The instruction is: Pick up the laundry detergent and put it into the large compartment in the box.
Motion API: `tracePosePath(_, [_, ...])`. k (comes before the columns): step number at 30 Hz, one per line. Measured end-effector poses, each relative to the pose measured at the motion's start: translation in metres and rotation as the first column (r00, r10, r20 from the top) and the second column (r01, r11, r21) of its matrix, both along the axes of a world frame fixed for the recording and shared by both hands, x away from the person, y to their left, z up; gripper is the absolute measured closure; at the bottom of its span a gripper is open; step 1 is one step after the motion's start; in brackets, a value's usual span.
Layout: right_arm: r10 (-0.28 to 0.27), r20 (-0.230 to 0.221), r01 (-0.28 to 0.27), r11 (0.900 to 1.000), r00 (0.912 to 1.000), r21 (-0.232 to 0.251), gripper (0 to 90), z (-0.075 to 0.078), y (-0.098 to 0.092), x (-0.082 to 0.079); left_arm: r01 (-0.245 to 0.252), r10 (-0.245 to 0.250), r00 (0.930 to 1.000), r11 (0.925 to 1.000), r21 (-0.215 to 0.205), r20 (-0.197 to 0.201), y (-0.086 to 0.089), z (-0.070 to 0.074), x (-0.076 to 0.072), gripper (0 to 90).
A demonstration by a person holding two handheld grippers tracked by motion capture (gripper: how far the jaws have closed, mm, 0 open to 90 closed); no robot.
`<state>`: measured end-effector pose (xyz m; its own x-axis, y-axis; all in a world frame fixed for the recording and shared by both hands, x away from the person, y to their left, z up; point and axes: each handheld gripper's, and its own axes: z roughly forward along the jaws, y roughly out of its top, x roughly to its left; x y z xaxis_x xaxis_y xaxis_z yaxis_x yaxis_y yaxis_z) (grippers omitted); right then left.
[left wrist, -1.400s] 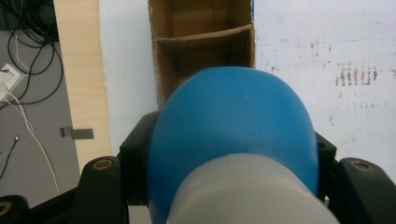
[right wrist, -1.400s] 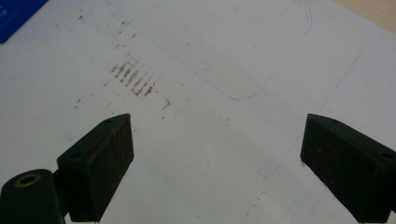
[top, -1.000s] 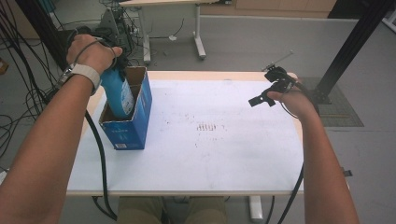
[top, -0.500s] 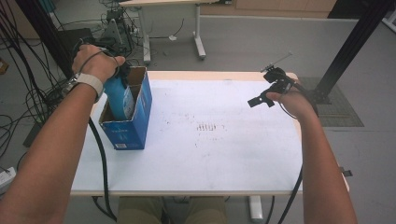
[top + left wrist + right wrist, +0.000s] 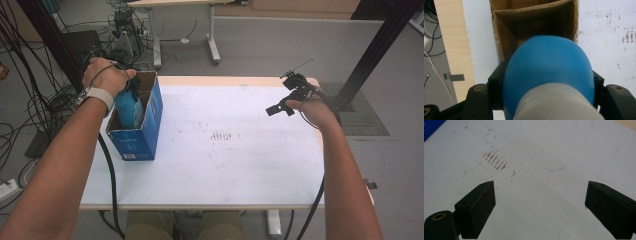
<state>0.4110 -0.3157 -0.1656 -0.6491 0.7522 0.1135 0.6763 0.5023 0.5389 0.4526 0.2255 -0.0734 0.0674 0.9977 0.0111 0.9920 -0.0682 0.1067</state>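
Observation:
A blue bottle (image 5: 128,109) with a pale cap end (image 5: 556,103) hangs partly inside an open blue cardboard box (image 5: 150,122) at the table's left. My left gripper (image 5: 547,80) is shut on the bottle, its black jaws pressing both sides, and it points down into the box's brown inside (image 5: 534,22). My left hand (image 5: 106,75) covers that gripper in the high view. Over the table's right side my right gripper (image 5: 287,97) hovers above the white sheet. Its jaws stand wide apart in the right gripper view (image 5: 540,207) with nothing between them.
The white table sheet (image 5: 225,150) carries reddish smudge marks (image 5: 220,136) near its middle and faint pen outlines (image 5: 554,168). A black post (image 5: 372,55) rises beyond the right corner. Cables (image 5: 30,105) hang off the left side, and another desk (image 5: 170,15) stands behind.
My left hand has sunk, carrying the blue bottle deeper into the box. The right hand has kept still.

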Motion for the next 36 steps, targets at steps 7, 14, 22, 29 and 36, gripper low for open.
tracePosePath(7, [-0.001, -0.004, 0.001, 1.000, 1.0000, -0.001, 9.3, -0.001, 0.001, 0.001, 0.001, -0.001, 1.0000, 1.0000, -0.005, -0.008, 0.002, -0.012, 0.001, 38.2])
tracePosePath(14, [0.004, -0.007, -0.004, 1.000, 1.0000, -0.004, 9.3, -0.002, 0.005, 0.003, 0.003, -0.003, 0.9998, 1.0000, -0.008, -0.020, 0.001, -0.021, 0.004, 38.2])
tracePosePath(22, [-0.002, -0.012, 0.002, 1.000, 0.9999, 0.001, 9.4, -0.004, 0.002, 0.003, 0.009, -0.009, 0.9993, 0.9999, -0.014, -0.036, 0.002, -0.032, 0.007, 38.2])
tracePosePath(29, [-0.002, -0.015, 0.002, 1.000, 0.9999, 0.001, 9.3, -0.006, 0.002, 0.003, 0.015, -0.015, 0.9991, 0.9998, -0.013, -0.038, 0.001, -0.040, 0.008, 38.2])
tracePosePath(36, [-0.003, -0.019, 0.003, 1.000, 0.9998, 0.001, 9.4, -0.008, 0.001, 0.004, 0.026, -0.026, 0.9987, 0.9997, -0.004, -0.043, -0.001, -0.049, 0.009, 38.2])
